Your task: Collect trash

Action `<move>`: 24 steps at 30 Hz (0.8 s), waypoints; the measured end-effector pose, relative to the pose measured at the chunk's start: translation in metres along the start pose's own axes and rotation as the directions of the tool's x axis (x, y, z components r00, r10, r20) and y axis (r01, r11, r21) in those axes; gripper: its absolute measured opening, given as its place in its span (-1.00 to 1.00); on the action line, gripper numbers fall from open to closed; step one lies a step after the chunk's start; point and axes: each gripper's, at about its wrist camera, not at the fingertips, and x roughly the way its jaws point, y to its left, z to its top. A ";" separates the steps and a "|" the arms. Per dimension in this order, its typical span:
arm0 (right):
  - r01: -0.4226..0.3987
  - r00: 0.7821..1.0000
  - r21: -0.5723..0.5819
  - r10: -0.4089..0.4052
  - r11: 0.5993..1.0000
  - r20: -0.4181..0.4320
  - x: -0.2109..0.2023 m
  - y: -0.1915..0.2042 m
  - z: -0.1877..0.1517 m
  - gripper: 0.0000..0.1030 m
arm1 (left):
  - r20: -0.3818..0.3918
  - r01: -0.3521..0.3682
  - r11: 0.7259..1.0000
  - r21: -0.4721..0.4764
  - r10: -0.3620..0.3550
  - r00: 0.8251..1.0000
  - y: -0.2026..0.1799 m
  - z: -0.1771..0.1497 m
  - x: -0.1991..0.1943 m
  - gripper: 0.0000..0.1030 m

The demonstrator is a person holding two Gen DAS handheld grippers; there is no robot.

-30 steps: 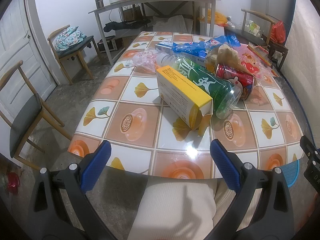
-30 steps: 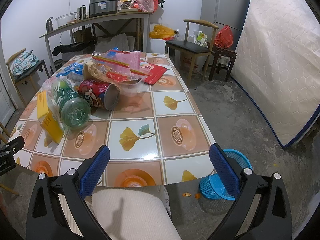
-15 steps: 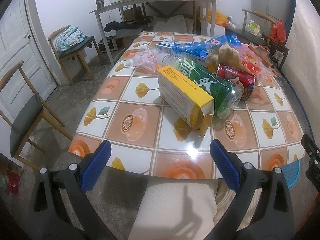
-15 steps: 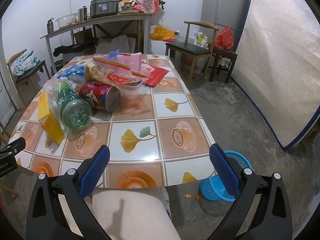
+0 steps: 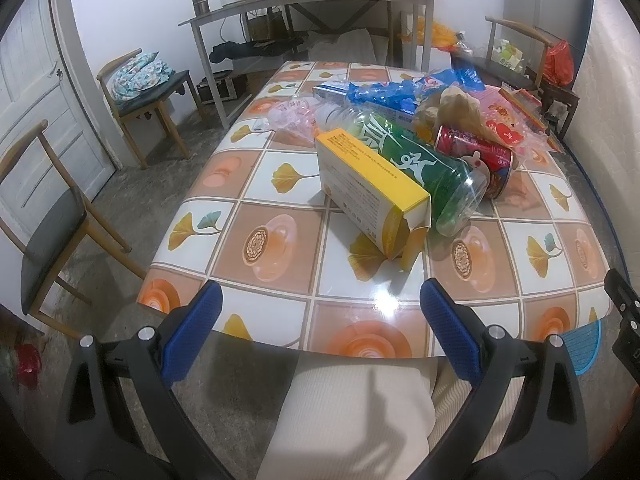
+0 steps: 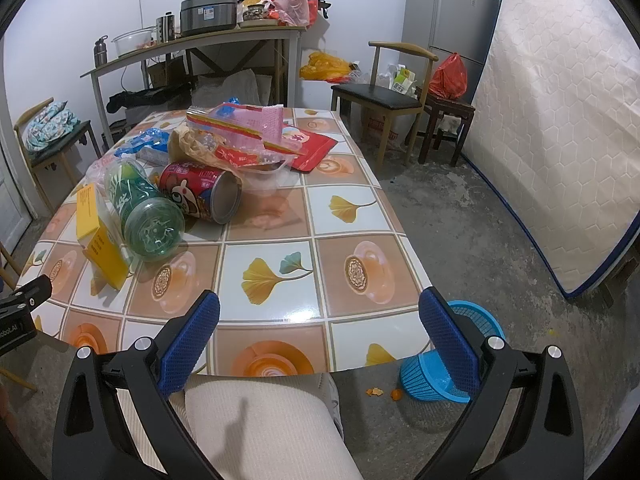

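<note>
A home — fridge (image 6: 448, 12), mattress (image 6: 560, 128) (upright), dining table (image 6: 320, 216).

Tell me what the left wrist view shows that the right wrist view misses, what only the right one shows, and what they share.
Only the left wrist view shows the white door and the dark-seated chair beside it. Only the right wrist view shows the mattress leaning against the wall, the refrigerator, and the whole blue basket on the floor; the left view catches just its edge. Both show the tiled table, the yellow box, the green bottle, the red can, and an open, empty gripper: left, right.
</note>
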 end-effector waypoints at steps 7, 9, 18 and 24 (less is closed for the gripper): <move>0.000 1.000 -0.001 0.000 1.000 0.000 0.000 0.000 0.000 0.88 | 0.000 -0.001 1.000 0.000 0.001 1.000 0.002 -0.002 0.001 0.86; 0.000 1.000 0.000 0.000 1.000 0.000 0.000 0.000 0.000 0.88 | -0.001 -0.001 1.000 0.000 0.001 1.000 0.001 -0.001 0.001 0.86; -0.001 1.000 0.000 0.001 1.000 0.000 0.000 0.000 0.000 0.88 | -0.014 -0.009 1.000 0.004 0.009 1.000 -0.002 -0.004 0.007 0.86; -0.001 1.000 0.001 0.001 1.000 0.000 0.001 0.000 0.000 0.88 | -0.015 -0.009 1.000 0.005 0.009 1.000 -0.001 -0.004 0.008 0.86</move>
